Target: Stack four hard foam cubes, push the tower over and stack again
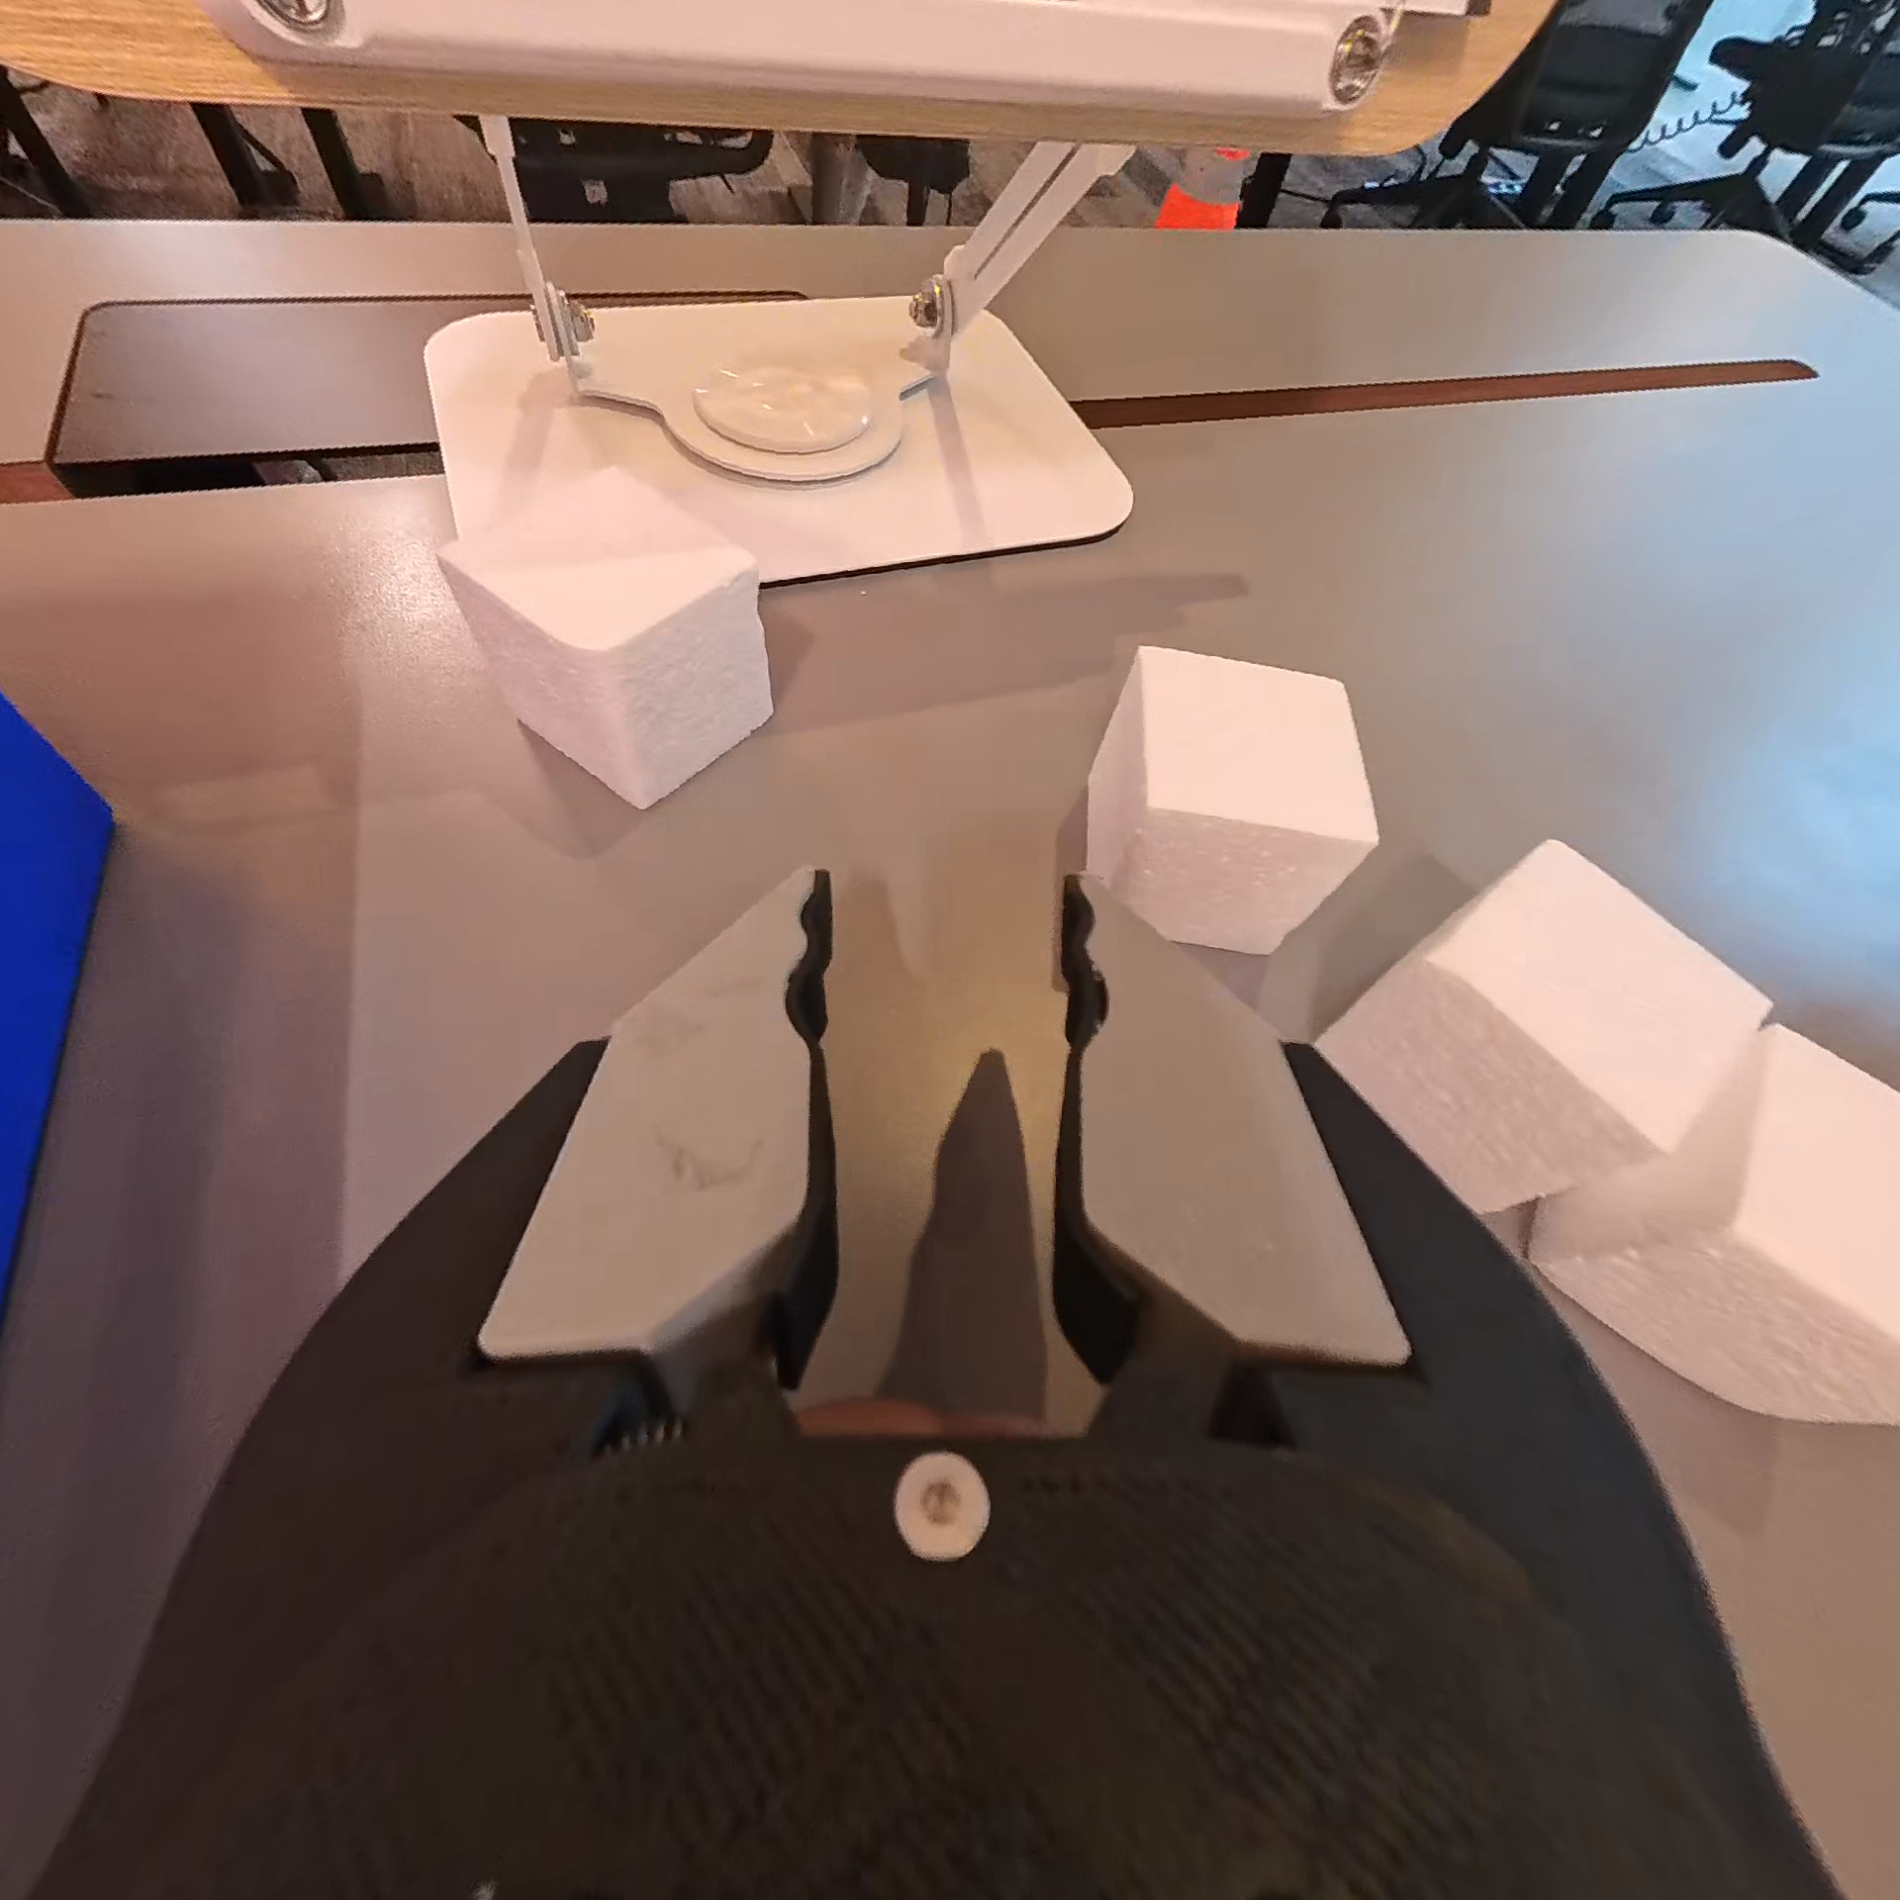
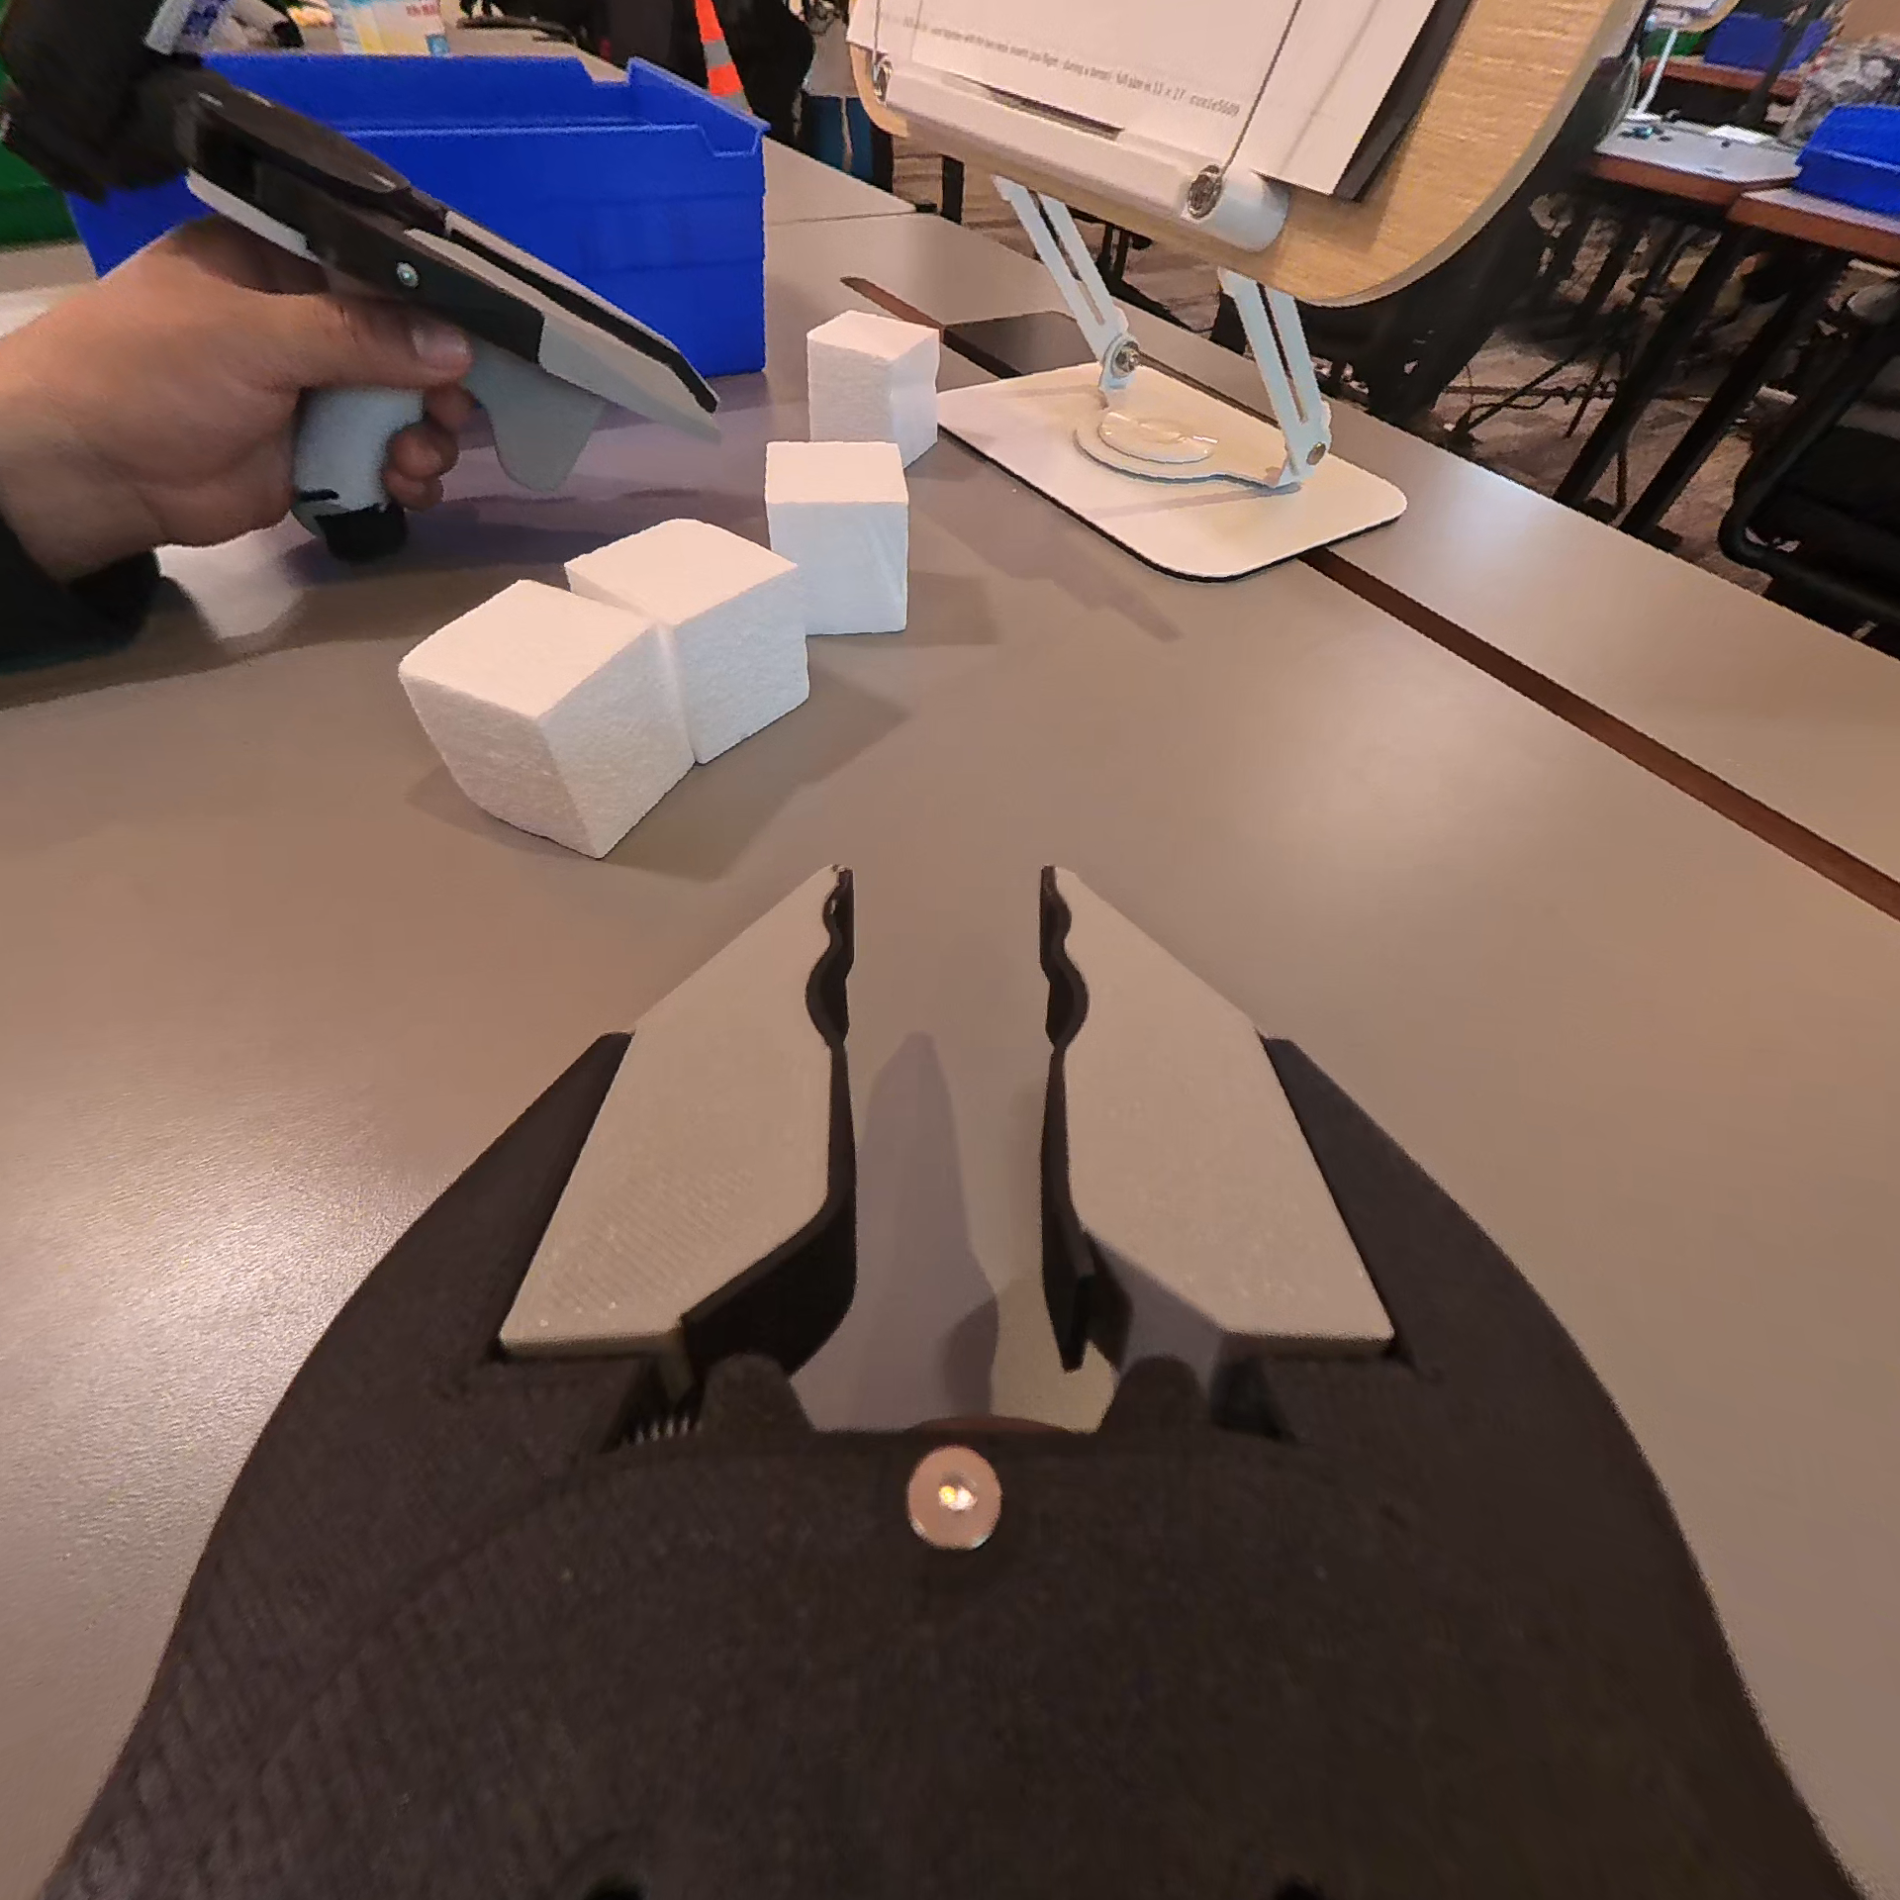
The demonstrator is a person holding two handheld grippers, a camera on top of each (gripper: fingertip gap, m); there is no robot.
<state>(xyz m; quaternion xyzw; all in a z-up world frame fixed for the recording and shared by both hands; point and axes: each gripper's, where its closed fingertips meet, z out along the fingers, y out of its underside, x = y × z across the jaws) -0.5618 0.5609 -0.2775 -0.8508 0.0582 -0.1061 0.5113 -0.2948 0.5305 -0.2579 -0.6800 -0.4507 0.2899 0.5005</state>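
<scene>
Several white foam cubes lie apart on the grey table (image 2: 1285, 874), none stacked. In the left wrist view one cube (image 1: 617, 637) sits ahead left by the stand base, one (image 1: 1234, 802) is just right of my right fingertip, and two touching cubes (image 1: 1542, 1028) (image 1: 1768, 1265) lie tilted at the right. The right wrist view shows the same row: near cube (image 2: 545, 709), its neighbour (image 2: 709, 627), a third (image 2: 838, 535), the farthest (image 2: 872, 386). My left gripper (image 1: 946, 894) is open and empty above the table; it also shows in the right wrist view (image 2: 679, 396). My right gripper (image 2: 946, 884) is open and empty, short of the cubes.
A white stand base (image 1: 781, 452) (image 2: 1182, 473) carries a tilted wooden board (image 2: 1439, 154) over the far table. A blue bin (image 2: 535, 154) stands at the left, its edge showing in the left wrist view (image 1: 41, 925). A dark seam (image 2: 1542, 699) crosses the table. The tips of one gripper are about 25 cm away from the tips of the other.
</scene>
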